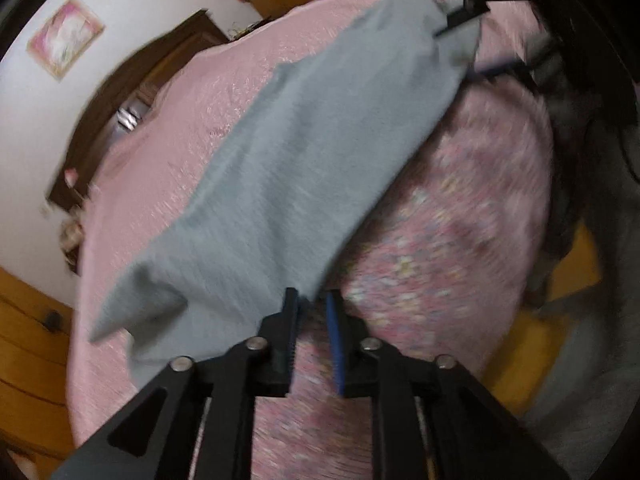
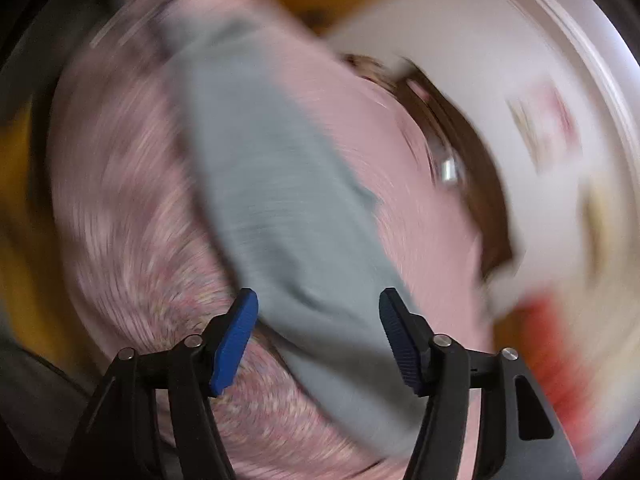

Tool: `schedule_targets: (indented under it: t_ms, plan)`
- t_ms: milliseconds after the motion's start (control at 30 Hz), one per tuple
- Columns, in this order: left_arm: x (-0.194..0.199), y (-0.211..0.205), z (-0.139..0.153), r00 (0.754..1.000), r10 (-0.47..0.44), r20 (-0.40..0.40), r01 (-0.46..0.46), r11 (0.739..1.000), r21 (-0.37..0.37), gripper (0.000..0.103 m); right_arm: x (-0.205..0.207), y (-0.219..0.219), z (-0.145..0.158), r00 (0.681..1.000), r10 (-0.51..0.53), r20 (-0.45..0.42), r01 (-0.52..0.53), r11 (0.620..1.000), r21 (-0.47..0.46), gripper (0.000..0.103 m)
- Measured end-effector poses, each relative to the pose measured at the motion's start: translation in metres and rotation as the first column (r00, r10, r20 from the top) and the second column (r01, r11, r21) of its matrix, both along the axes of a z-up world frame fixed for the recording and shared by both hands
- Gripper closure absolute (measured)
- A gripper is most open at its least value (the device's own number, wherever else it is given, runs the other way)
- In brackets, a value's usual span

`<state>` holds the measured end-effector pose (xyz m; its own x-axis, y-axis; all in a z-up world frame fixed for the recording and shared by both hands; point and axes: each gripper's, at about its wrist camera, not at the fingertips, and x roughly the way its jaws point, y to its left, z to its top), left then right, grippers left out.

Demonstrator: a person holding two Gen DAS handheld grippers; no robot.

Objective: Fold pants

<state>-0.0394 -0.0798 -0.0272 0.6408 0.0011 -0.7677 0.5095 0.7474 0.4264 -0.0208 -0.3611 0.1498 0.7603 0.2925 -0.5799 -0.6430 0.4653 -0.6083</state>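
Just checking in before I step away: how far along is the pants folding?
Done: the grey pants lie on the pink bedspread as a long, narrow strip. In hand: nothing; the left gripper and right gripper both stand open. Left: probably folding it shorter.

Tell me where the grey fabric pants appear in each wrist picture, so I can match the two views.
Left wrist view: the grey fabric pants run as a diagonal band from lower left to upper right.
Right wrist view: the pants run from upper left down to lower right.
Shared landmark: the pink quilted bedcover beneath them.
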Motion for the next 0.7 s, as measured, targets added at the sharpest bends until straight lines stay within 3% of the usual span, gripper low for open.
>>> schedule_targets:
  t_ms: [67,133,200,300,500,600,700]
  plan:
    - [-0.002,0.007,0.018,1.0,0.017,-0.025,-0.02,0.992,-0.122,0.081,0.034,-0.05,0.027,0.982,-0.133,-0.131,0.158,0.967,0.201,0.039]
    - [0.003,0.011,0.035,0.999,0.023,-0.032,-0.029,0.977,-0.209,0.072,0.065,-0.101,0.036,0.95,-0.201,-0.239,0.275,0.901,0.335,0.039]
    - [0.014,0.014,0.05,0.999,0.032,-0.024,-0.038,0.962,-0.272,0.066,0.098,-0.145,0.034,0.907,-0.217,-0.36,0.363,0.835,0.412,0.039]
    - [0.036,0.01,0.057,0.998,0.059,-0.001,-0.057,0.952,-0.301,0.066,0.126,-0.182,0.011,0.845,-0.192,-0.499,0.431,0.796,0.425,0.04]
    - [0.079,-0.006,0.051,0.992,0.11,-0.063,-0.127,0.907,-0.402,0.066,0.159,-0.177,-0.02,0.856,-0.172,-0.488,0.372,0.86,0.349,0.044]
    - [0.088,-0.016,0.043,0.99,0.106,-0.094,-0.136,0.903,-0.406,0.066,0.164,-0.162,-0.031,0.878,-0.16,-0.452,0.304,0.915,0.267,0.081]
    - [0.094,-0.029,0.036,0.99,0.089,-0.107,-0.124,0.916,-0.381,0.066,0.166,-0.15,-0.026,0.871,-0.126,-0.475,0.254,0.943,0.216,0.099]
